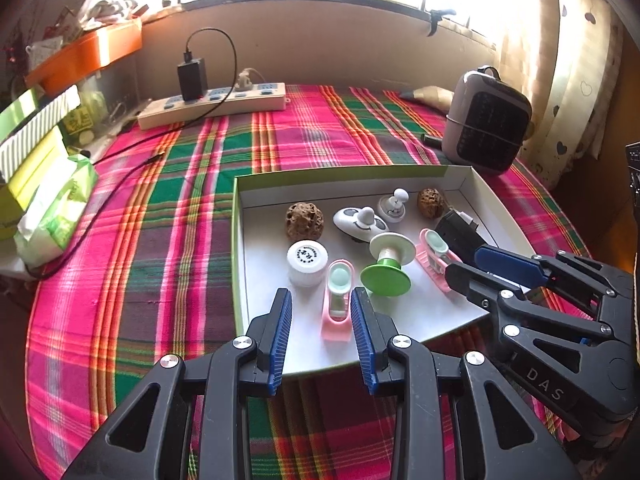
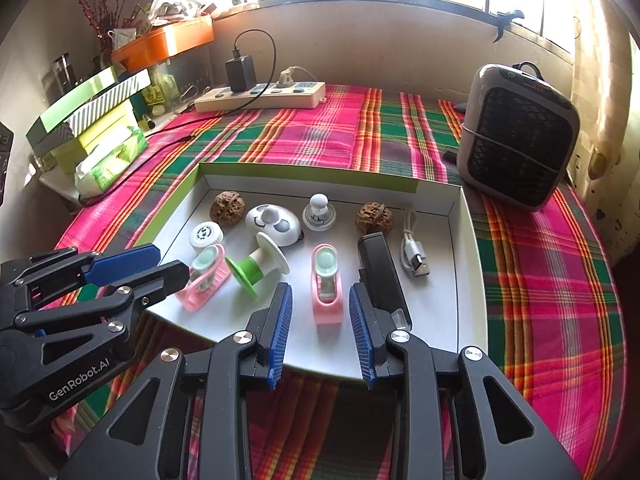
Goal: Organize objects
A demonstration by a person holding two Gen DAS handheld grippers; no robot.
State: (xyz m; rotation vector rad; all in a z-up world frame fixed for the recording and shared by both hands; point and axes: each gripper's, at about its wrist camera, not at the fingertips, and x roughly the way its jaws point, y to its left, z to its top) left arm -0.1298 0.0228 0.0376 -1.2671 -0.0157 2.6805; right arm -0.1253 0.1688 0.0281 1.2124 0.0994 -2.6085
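Both tongs are released, holding nothing. A pink clip [image 1: 338,300] lies in the tray [image 1: 240,240] between the left tongs [image 1: 322,332]; another [image 2: 328,288] lies between the right tongs [image 2: 320,332]. Probably light, stiff, slippery plastic; pinch across the long flat sides.

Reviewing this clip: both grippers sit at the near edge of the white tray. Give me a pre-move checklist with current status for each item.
1. Left gripper open around the pink holder: ok.
2. Right gripper open around the other pink holder: ok.
3. Pads clear of both holders, no contact yet: cannot tell.
4. Green spool close beside the left gripper's right finger: not ok, may get bumped.
5. Black device close to the right gripper's right finger: not ok.
6. Tray flat on the plaid cloth: ok.
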